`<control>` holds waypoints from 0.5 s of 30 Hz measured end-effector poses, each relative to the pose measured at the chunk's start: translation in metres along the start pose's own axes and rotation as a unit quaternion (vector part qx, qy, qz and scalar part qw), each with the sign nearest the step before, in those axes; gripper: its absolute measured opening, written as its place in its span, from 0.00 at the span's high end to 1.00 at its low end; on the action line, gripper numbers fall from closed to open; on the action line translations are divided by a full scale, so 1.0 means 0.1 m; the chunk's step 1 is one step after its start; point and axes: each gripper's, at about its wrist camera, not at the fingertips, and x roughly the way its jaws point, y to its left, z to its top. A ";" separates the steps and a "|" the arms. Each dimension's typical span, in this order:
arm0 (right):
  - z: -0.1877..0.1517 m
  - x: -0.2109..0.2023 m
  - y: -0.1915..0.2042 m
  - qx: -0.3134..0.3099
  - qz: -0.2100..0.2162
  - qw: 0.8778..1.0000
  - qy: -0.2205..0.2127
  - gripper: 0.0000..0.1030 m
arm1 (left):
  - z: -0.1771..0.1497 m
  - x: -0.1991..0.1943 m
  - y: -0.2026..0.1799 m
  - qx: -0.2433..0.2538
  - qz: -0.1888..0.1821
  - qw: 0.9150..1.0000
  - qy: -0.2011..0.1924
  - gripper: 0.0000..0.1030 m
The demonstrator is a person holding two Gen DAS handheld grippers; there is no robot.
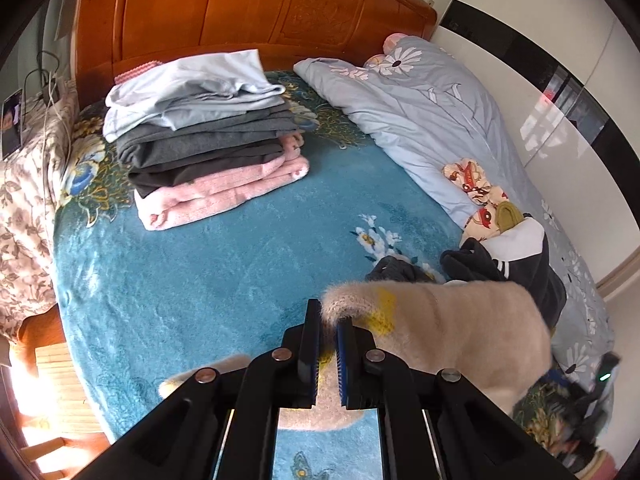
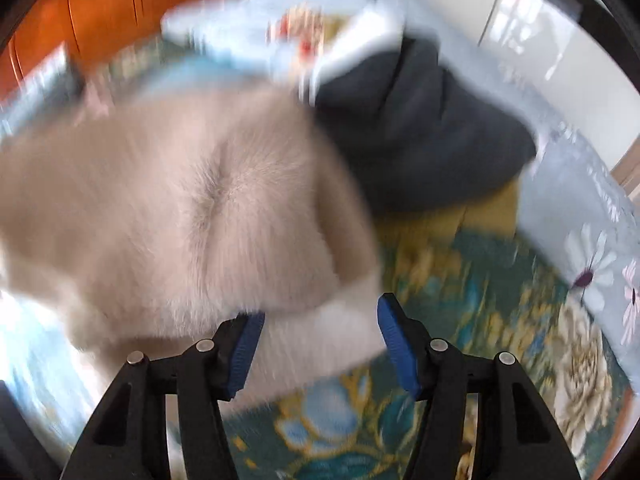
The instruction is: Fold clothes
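Note:
A fluffy beige garment (image 1: 452,328) with a yellow patch lies on the teal floral bedspread (image 1: 192,272). My left gripper (image 1: 329,320) is shut on its upper edge and lifts it. In the blurred right wrist view the same beige garment (image 2: 192,208) fills the left and centre. My right gripper (image 2: 320,320) is open, its blue pads wide apart, with the garment's lower edge lying between them. A stack of folded clothes (image 1: 200,128), light blue, grey and pink, sits near the headboard.
A dark garment with white trim (image 1: 516,264) and a printed cloth (image 1: 476,188) lie at the right, the dark garment also in the right wrist view (image 2: 420,120). A light blue floral quilt (image 1: 432,112) runs along the right side. The wooden headboard (image 1: 240,4) is behind.

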 end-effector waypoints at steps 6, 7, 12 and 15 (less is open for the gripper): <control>0.60 -0.14 -0.09 0.029 0.055 0.997 -0.055 0.41 | -0.15 0.16 0.12 -0.028 -0.003 0.999 0.029 0.93; 0.67 -0.08 -0.07 0.030 0.054 0.997 -0.053 0.41 | -0.17 0.17 0.11 -0.024 -0.003 0.999 0.032 0.93; 0.98 0.15 0.24 0.015 0.081 0.996 -0.029 0.41 | -0.25 0.23 0.11 -0.021 0.000 0.999 0.045 0.93; 1.00 0.20 0.46 -0.034 0.093 0.995 -0.021 0.41 | -0.27 0.27 0.14 -0.024 0.005 0.998 0.051 0.93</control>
